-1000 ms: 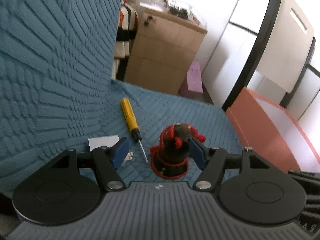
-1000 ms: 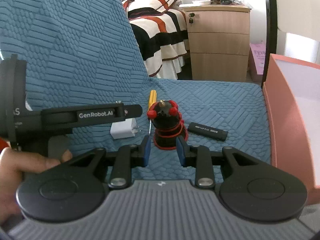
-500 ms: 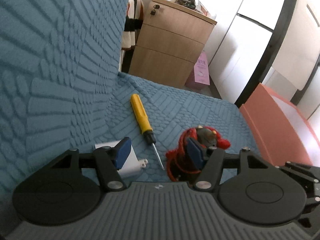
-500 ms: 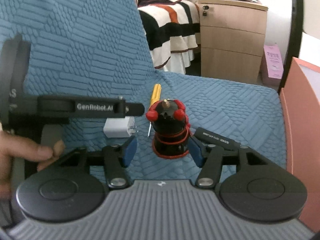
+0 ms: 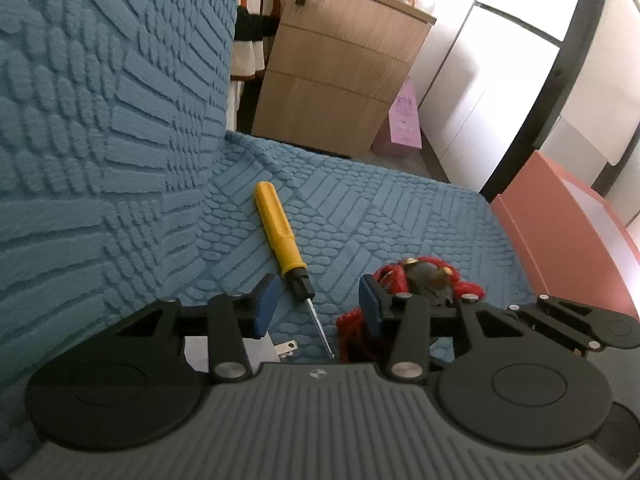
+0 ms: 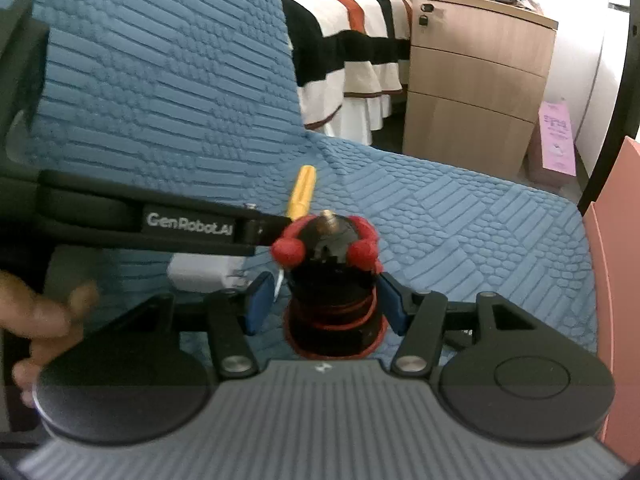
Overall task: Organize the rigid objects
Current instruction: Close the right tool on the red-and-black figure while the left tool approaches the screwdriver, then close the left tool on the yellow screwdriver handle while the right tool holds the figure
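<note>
- The left tongs (image 5: 316, 306) point down at a slant, and the jaws are closing.
- Their blue pads (image 5: 265, 302) do not press on anything; only a thin metal tip lies in the gap.
- The right tongs (image 6: 326, 302) also point down at a slant.
- Their jaws stand apart, one on each side of a black and red thing, not squeezing it.
- A hand (image 6: 38, 322) holds the left tongs by the handle.

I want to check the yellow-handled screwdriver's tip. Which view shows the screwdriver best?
The left wrist view: the yellow-handled screwdriver lies in full, handle to tip. The right wrist view shows only part of its handle.
</note>
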Demonstrator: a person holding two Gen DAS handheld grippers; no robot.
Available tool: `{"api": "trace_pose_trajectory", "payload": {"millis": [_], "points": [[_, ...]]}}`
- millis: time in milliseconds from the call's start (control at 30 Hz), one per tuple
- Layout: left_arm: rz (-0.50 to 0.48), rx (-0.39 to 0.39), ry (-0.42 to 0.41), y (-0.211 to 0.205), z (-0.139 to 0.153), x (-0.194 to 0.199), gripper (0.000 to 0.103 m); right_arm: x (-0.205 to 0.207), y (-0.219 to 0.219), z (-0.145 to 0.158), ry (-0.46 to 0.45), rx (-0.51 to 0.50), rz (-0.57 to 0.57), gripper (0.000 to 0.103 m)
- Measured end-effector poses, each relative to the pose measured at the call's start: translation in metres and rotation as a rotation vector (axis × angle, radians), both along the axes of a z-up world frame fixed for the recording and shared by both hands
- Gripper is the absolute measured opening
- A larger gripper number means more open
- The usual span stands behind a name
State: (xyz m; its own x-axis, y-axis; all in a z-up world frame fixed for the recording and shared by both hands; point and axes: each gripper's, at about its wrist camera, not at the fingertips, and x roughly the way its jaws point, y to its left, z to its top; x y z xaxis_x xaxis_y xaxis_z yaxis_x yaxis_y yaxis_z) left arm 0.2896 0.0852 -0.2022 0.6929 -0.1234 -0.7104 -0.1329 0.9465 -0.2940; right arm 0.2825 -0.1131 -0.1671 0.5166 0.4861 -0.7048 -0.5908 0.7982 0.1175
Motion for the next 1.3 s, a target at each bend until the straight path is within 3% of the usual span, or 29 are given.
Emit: {"api": "trace_pose_trajectory", "payload": {"millis": [433, 933, 1033, 1200, 1300], "points": [[-0.013, 0.020, 0.035, -0.009, -0.010, 0.025, 0.050, 0.014, -0.009, -0.003, 0.053, 0.059, -0.091, 0.057], [-0.013, 0.060, 0.054, -0.014, -0.013, 0.034, 0.050, 0.016, -0.022, 0.002, 0.053, -0.033, -0.137, 0.057], [-0.017, 0.079, 0.068, -0.017, -0.017, 0.040, 0.041, 0.014, -0.027, 0.003, 0.059, -0.046, -0.147, 0.057], [0.007, 0.115, 0.109, -0.018, -0.033, 0.046, 0.039, 0.010, -0.034, 0.005, 0.076, -0.034, -0.157, 0.057], [-0.009, 0.193, 0.099, -0.026, -0.036, 0.047, 0.032, 0.010, -0.036, 0.006, 0.081, -0.031, -0.158, 0.057]]}}
